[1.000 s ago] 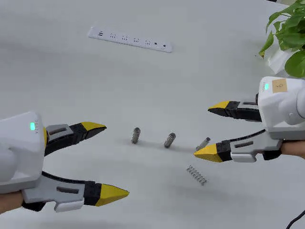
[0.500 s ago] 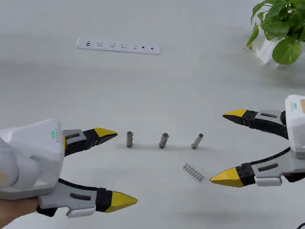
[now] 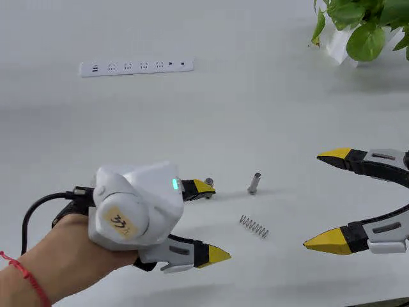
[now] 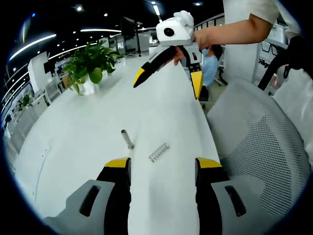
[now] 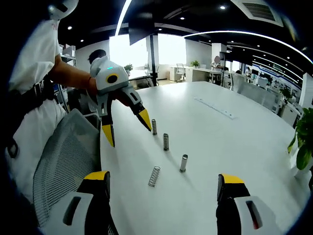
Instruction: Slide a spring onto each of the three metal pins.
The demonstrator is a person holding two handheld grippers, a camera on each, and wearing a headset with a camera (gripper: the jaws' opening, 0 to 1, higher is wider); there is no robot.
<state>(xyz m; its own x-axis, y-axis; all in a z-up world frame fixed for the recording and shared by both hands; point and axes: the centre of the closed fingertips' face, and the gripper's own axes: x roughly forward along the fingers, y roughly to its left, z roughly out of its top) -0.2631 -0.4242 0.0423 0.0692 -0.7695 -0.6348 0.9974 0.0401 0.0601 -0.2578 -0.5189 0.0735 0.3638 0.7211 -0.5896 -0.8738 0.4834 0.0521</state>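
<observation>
Loose spring (image 3: 254, 226) lies flat on the white table (image 3: 255, 115), near the bare pin (image 3: 254, 183) but clear of it, on the side towards the person. That pin stands upright with nothing on it. In the right gripper view it is the nearest of a row of three: the middle pin (image 5: 166, 141) and the far pin (image 5: 154, 127) each carry a coil and also stand upright.

The left hand-held gripper (image 3: 214, 220) is released, its yellow-tipped jaws spread with nothing between them. In the head view its upper jaw tip sits right by a sprung pin; whether it touches cannot be told. The loose spring and bare pin lie ahead of its jaws in the left gripper view.

The right hand-held gripper (image 3: 319, 199) is also released, jaws wide apart and empty, held well off to the side of the bare pin and the loose spring.

Farther back on the table lies a white power strip (image 3: 136, 66), and a potted plant (image 3: 358, 25) stands at the far corner. A grey mesh chair (image 4: 254, 137) sits at the table's edge.
</observation>
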